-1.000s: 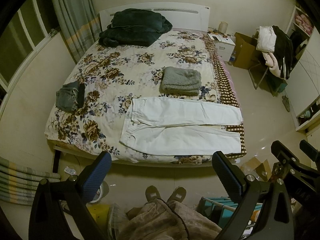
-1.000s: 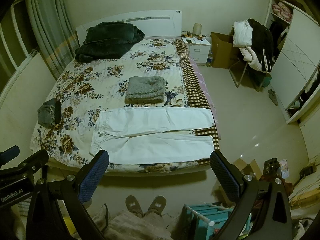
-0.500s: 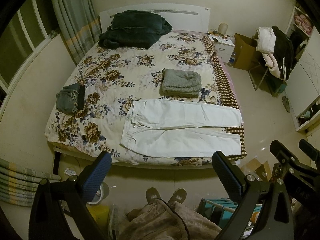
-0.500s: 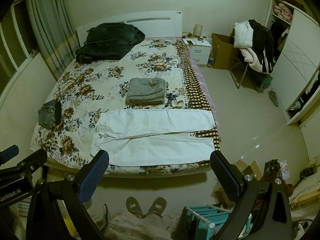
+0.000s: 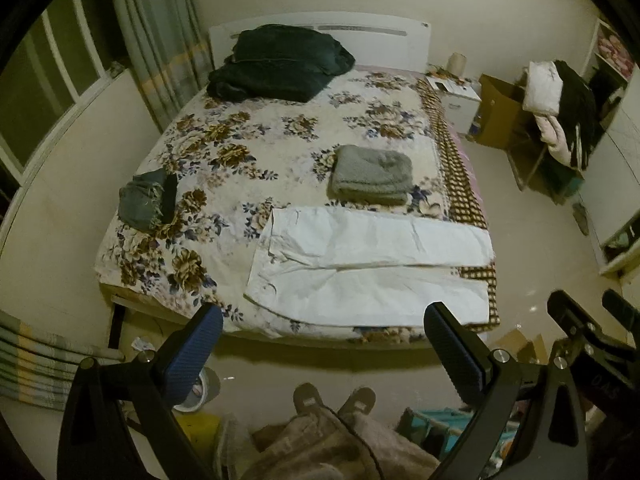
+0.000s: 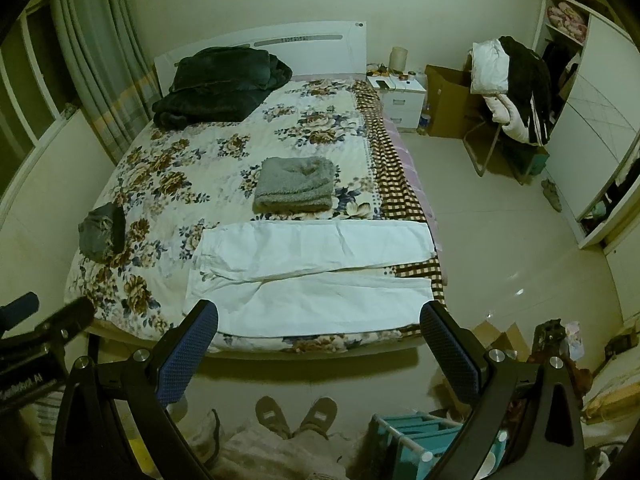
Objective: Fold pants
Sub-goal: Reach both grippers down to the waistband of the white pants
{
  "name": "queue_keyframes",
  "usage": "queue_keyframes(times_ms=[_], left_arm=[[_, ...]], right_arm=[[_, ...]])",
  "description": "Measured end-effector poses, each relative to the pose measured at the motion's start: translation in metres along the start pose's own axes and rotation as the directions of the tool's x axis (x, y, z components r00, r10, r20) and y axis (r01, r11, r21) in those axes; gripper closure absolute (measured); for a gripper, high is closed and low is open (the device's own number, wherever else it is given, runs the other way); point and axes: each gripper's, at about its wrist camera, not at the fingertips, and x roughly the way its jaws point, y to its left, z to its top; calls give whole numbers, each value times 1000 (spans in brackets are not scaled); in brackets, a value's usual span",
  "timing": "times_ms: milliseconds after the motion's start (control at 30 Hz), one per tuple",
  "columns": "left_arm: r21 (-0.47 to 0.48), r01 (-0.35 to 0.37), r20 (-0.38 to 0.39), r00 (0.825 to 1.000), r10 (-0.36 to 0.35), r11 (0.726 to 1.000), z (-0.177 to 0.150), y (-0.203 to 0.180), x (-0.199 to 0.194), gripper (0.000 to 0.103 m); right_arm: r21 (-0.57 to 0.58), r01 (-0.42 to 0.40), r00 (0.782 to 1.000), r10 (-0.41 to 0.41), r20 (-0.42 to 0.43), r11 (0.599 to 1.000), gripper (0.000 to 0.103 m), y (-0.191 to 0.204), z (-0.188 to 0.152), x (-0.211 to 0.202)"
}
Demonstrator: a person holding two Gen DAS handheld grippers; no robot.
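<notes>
Currently | white pants [image 5: 368,268] flat on bed [image 5: 248,152] | left claw [image 5: 324,344] spread, empty | right claw [image 6: 320,344] spread, empty

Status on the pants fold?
Left gripper and right gripper open, empty, short of the bed. White pants flat, unfolded, legs pointing right. Grey folded towel just beyond them.

pants [image 5: 372,268]: we are seeing thin white cloth, matt, lightly creased
quilt [image 5: 256,152]: we are seeing soft floral printed cloth, matt
grey towel [image 5: 372,176]: we are noticing thick, fuzzy cloth
dark blanket [image 5: 280,64]: we are reading it as plush, slightly sheeny cloth
floor [image 6: 500,240]: we are seeing smooth, glossy tile catching light
left gripper [image 5: 322,352] and right gripper [image 6: 320,350]: we are seeing matt black plastic, ribbed blue pads [image 5: 192,354], shiny metal screws
</notes>
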Motion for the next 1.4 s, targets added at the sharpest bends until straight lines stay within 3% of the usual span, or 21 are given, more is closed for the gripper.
queue_keyframes(times_ms=[300, 567, 733, 833, 1167, 1267, 1400], left_arm=[[-63, -69, 59, 996, 73, 996, 38, -6, 55, 0], [-50, -93, -26, 995, 91, 994, 74, -6, 155, 0], [-9, -112, -63, 992, 111, 994, 113, 0, 240, 0], [25, -104, -97, 990, 106, 994, 134, 2, 290, 0], [162, -141, -172, 971, 169, 977, 180, 8, 487, 0], [216, -143, -209, 960, 189, 966, 177, -2, 550, 0], [346, -143, -241, 942, 235, 927, 161, -29, 631, 0]], right_arm=[[30, 3, 1000, -4, 29, 1000, 0, -19, 38, 83], [3, 52, 998, -52, 29, 999, 0, -4, 84, 187], [3, 87, 996, -87, -26, 996, 0, 6, 117, 293], [32, 100, 990, -96, -105, 994, 0, 8, 140, 375], [50, 243, 945, -225, -237, 969, 0, -36, 142, 624], [-15, 268, 924, -262, -278, 963, 0, -55, 129, 694], [-189, 255, 892, -306, -333, 948, 0, -57, 109, 786]])
